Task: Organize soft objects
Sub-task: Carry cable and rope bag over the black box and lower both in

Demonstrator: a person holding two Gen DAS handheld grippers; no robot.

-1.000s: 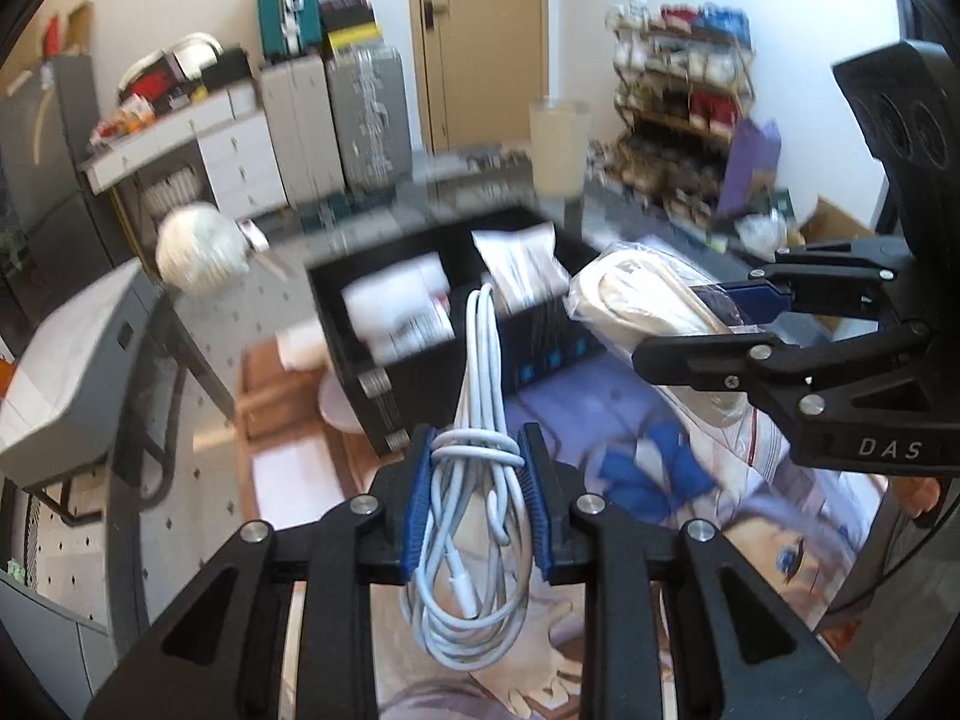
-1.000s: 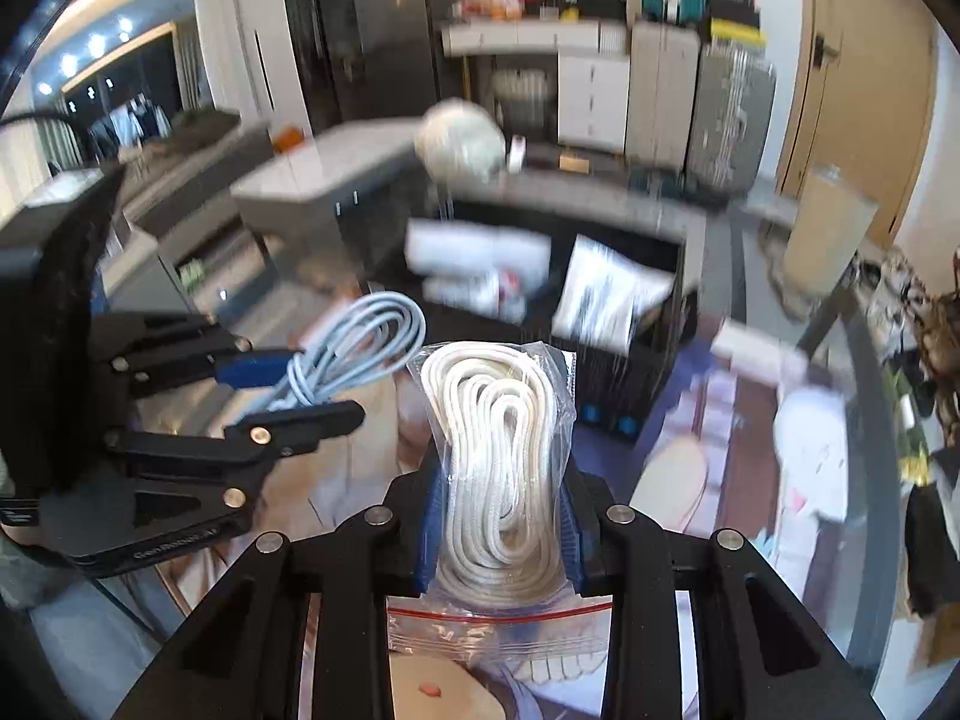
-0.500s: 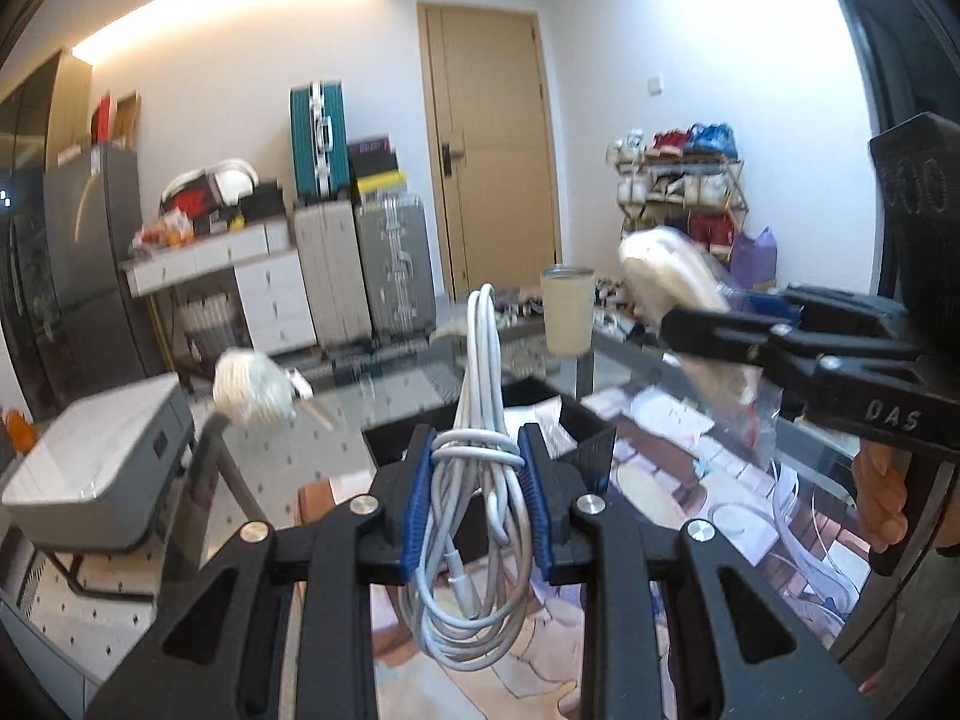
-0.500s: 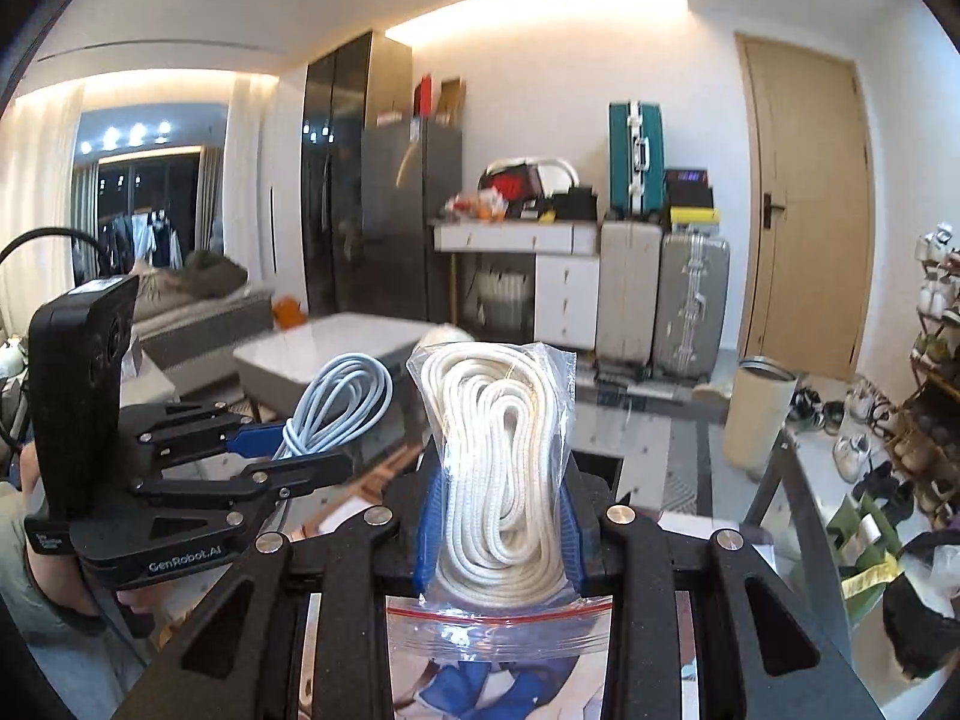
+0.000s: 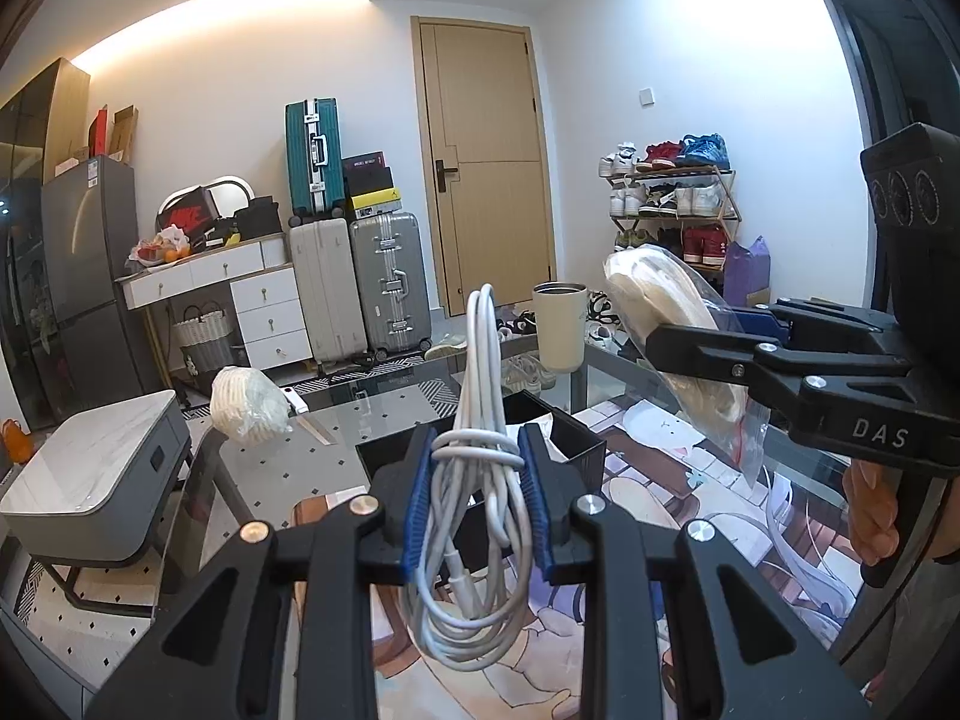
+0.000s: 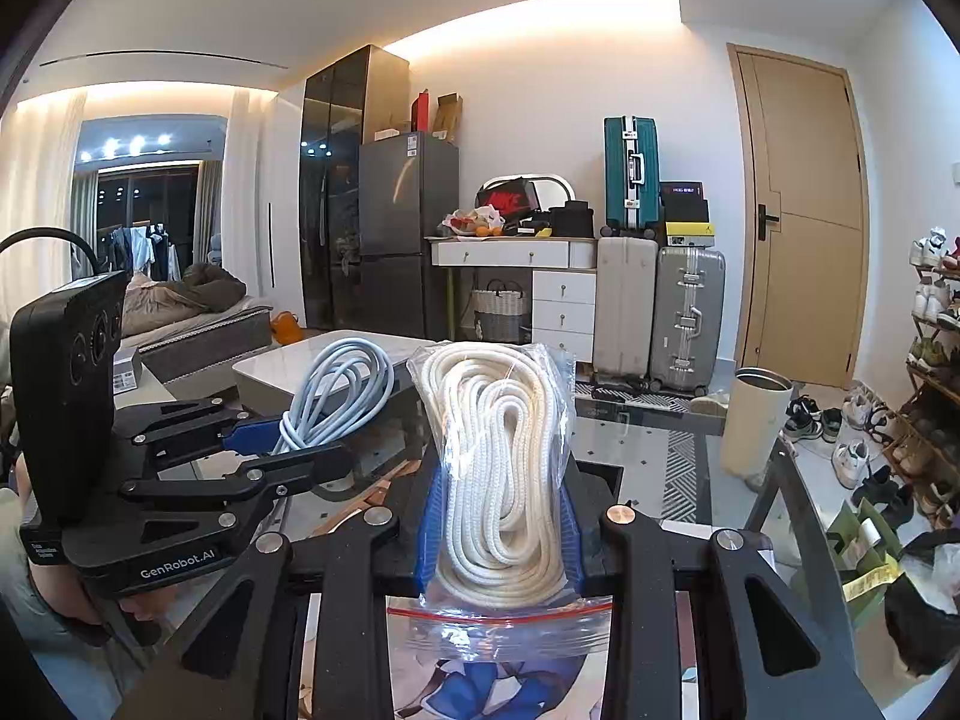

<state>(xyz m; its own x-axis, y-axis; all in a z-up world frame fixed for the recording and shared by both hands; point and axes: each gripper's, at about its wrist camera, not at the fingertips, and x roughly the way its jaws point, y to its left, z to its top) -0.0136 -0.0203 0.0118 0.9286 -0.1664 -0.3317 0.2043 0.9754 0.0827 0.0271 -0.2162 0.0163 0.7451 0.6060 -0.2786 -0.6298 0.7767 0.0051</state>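
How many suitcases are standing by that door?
3: a teal suitcase stacked atop a white suitcase, and a silver suitcase beside it, nearest the door. Others may be hidden.

suitcases [image 5: 384, 282]: 3 (one stacked on top) | bagged ropes [image 6: 501, 468]: 2 | cable bundles [image 5: 477, 480]: 1

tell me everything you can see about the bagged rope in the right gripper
The bagged rope is a thick, cream-white braided cord, coiled in long loops inside a clear plastic zip bag with a red seal line at its lower end. It stands roughly upright, held above the glass table, pinched around its lower middle between the blue pads of the right gripper, whose jaws are closed on it. The bag's sealed end hangs below the jaws. In the left wrist view it leans tilted. Nothing else touches it.
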